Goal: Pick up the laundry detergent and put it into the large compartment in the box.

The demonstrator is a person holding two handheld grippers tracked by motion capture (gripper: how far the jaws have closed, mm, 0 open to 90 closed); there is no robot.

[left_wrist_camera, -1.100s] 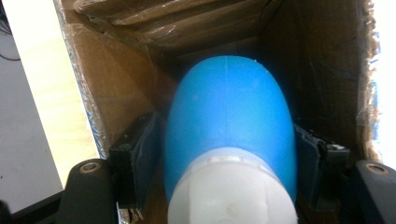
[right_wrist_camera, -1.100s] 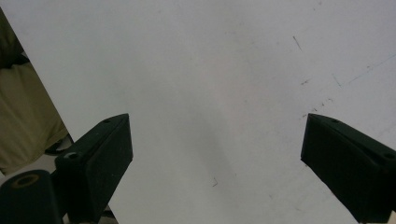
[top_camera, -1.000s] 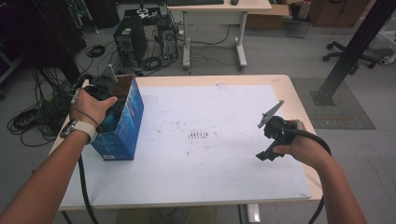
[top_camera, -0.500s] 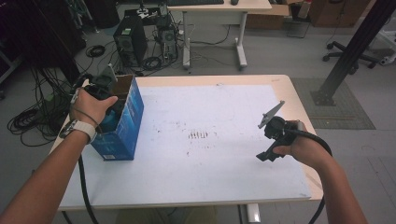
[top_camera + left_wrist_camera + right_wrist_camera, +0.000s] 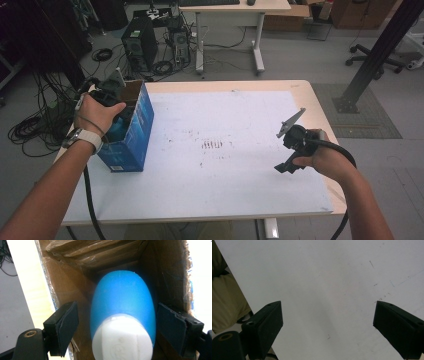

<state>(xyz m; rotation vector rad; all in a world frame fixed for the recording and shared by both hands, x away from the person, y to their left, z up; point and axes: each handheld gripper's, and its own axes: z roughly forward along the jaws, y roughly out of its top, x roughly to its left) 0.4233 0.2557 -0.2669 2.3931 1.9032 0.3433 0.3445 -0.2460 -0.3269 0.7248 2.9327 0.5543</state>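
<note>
No writing can be read on the blue box (image 5: 131, 131), left of the frame in the high view. The left hand (image 5: 98, 113) holds the left gripper (image 5: 117, 322) pointing down into the box; its jaws have just been opening & now stand apart, w/ gaps beside the blue bottle (image 5: 123, 312) inside. The right gripper (image 5: 328, 325), at lower right over the table (image 5: 235, 192), is wide open, holding nothing.

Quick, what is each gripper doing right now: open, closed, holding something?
Left gripper: jaws have just been opening, pads clear of the blue bottle between them, inside the box.
Right gripper: open, holding nothing.
</note>
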